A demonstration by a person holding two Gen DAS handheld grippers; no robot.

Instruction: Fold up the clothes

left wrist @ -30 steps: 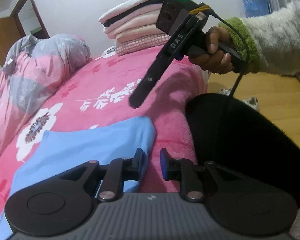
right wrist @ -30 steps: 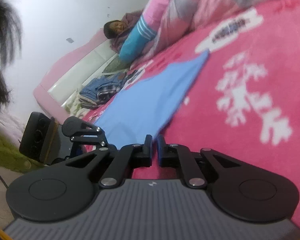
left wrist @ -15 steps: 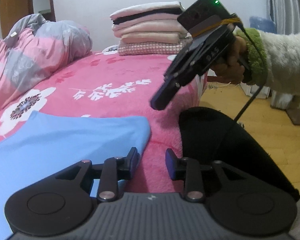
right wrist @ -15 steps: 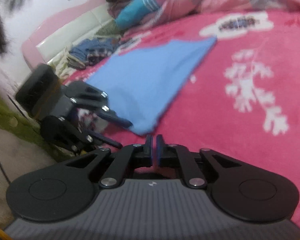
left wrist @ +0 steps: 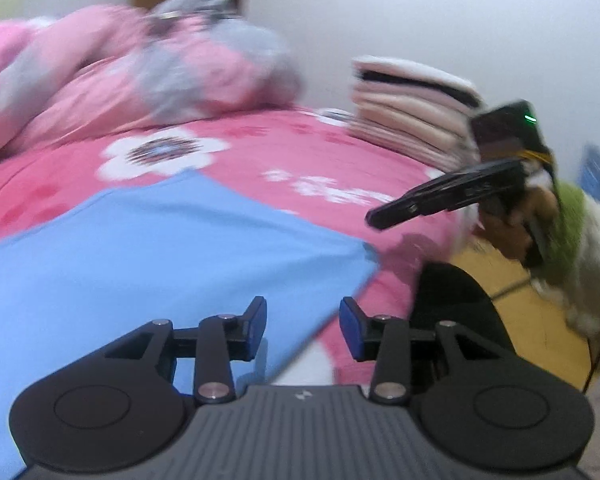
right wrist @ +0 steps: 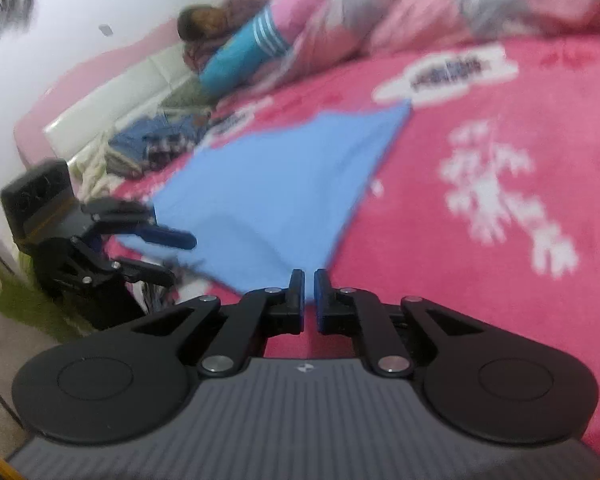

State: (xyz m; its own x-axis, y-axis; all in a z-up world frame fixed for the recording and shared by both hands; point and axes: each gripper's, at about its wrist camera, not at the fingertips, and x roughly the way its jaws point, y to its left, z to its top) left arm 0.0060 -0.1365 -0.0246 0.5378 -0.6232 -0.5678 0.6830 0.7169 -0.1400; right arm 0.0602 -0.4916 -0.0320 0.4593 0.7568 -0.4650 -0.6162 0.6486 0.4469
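So there's a flat light-blue cloth garment point(left wrist: 148, 248) spread out on the bed's fuzzy hot-pink blanket with white flower prints point(right wrist: 500, 152), with one corner of it lying close to the bed's edge. The left tool point(left wrist: 302, 330) is right over that near edge with its two blue-padded fingers point(left wrist: 350, 334) spread wide apart, nothing between them; the left finger sits over the blue fabric and the right one over the pink blanket just past the hem (whether either pad actually touches the cloth, I can't tell, it's all blurry). The right tool point(right wrist: 308, 300) has its fingers pressed nearly together with only a thin slit between them, and it's pointing at the near corner of the blue garment; the fabric looks like it stops right at the fingertips rather than between them, so I wouldn't say it's pinching anything. From the left camera you can see the right tool point(left wrist: 440, 200) hanging in the air above the bed's edge, held by a hand point(left wrist: 512, 224) in a fluffy white sleeve with a green cuff point(left wrist: 572, 224). Farther back there's a neat stack of folded pink, white and black clothes point(left wrist: 412, 108) on the bed, and a rumpled pink and grey quilt point(left wrist: 140, 76) bunched up near the wall.
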